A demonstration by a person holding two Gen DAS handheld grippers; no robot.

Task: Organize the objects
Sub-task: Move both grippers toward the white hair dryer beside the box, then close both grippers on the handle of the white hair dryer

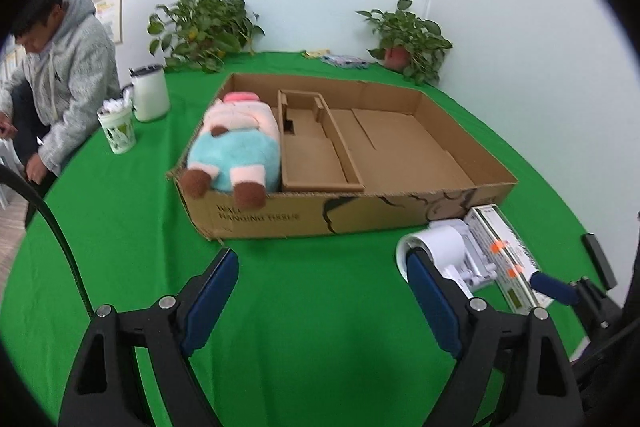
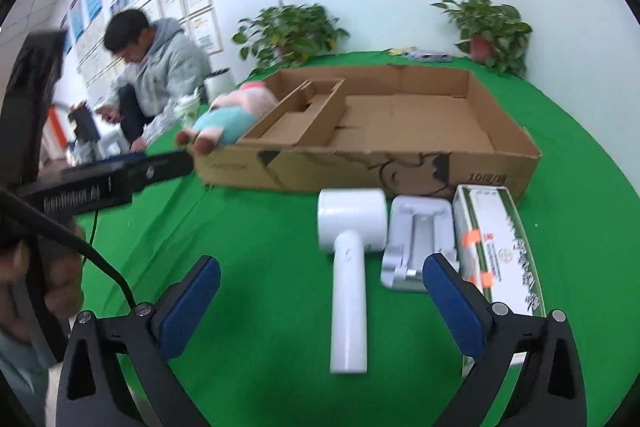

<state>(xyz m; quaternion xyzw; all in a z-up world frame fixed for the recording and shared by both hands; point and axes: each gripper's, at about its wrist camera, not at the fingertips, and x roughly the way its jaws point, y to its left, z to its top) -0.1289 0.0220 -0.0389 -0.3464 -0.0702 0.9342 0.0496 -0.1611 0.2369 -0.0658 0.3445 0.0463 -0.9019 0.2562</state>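
Plush toy (image 1: 234,147) lies in the left end of the cardboard box (image 1: 400,215) on the green tabletop (image 1: 120,227). White handheld device (image 2: 350,255), white stand (image 2: 416,239) and carton (image 2: 500,247) lie before the box. Left gripper (image 1: 322,279) and right gripper (image 2: 320,291) fingers wide, holding nothing.

Far ahead of the tool, two potted plants stand against the white wall at the back of the desk (image 1: 120,227), one plant (image 1: 202,27) to the left, the other (image 1: 408,39) to the right. Ahead and left, a white jug (image 1: 149,93) stands just behind a patterned cup (image 1: 117,131). Beyond them a person in a grey hoodie (image 1: 68,75) sits bent forward. Framed papers (image 2: 196,15) hang on the left wall.
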